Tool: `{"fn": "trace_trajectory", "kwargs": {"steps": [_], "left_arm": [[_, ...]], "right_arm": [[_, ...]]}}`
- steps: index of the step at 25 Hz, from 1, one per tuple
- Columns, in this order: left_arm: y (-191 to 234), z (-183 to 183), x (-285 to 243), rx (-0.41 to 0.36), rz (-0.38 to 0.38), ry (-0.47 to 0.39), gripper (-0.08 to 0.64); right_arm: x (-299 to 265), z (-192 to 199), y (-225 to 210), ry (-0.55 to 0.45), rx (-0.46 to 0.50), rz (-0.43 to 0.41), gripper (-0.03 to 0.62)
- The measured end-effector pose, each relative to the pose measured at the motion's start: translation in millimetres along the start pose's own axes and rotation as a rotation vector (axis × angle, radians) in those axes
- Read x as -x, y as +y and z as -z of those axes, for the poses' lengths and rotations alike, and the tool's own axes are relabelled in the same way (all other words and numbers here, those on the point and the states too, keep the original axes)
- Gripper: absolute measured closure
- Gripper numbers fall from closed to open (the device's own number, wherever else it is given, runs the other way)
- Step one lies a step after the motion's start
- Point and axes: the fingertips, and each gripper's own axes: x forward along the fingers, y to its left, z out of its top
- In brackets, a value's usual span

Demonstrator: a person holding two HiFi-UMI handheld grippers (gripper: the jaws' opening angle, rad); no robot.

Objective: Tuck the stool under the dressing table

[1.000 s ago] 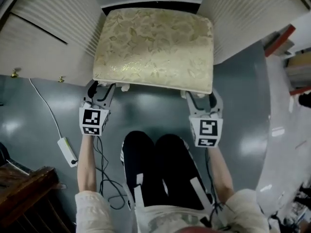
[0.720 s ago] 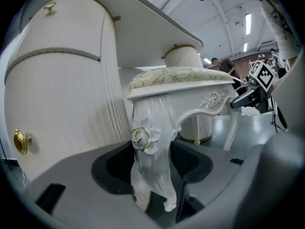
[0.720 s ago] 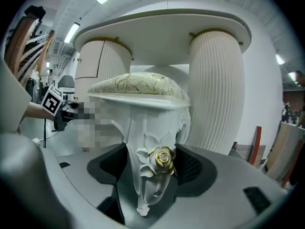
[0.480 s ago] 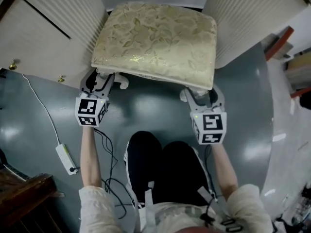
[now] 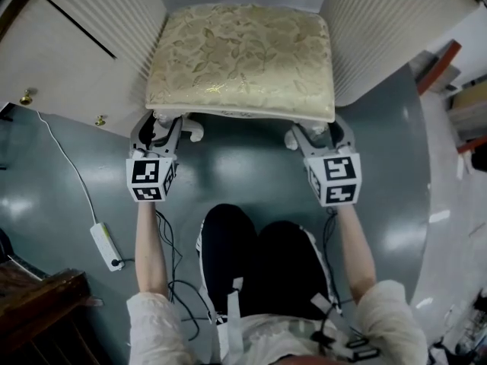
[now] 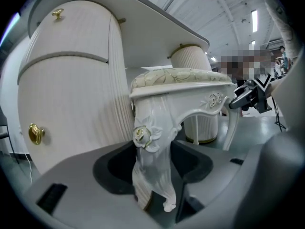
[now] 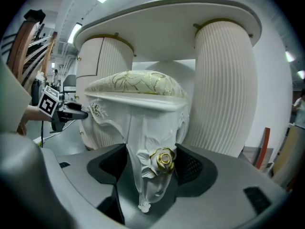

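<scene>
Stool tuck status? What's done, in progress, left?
Done: the stool is lined up in the gap between the two pedestals of the dressing table, seat partly in.
In hand: the left gripper is clamped on the front left leg, the right gripper on the front right leg.
Left: the seat's front edge looks proud of the pedestals; push further, then release.

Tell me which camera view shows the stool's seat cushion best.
The head view: it looks straight down on the whole patterned top of the cushion. The left and right gripper views catch it only side-on, as a low gold mound above the white carved frame of the stool.
</scene>
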Motion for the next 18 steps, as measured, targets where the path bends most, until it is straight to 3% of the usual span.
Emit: {"fn": "trace_trajectory", "kwargs": {"steps": [6,18], "left_arm": [[0,2,-2,0.004,-0.016,0.006,0.330],[-5,6,3,-0.021,-0.077,-0.017,0.330]], "right_arm": [[-10,5,-7,0.067,-0.026,0.045,0.293],[-28,5,-12,0.027,-0.008,0.147,0.291]]}}
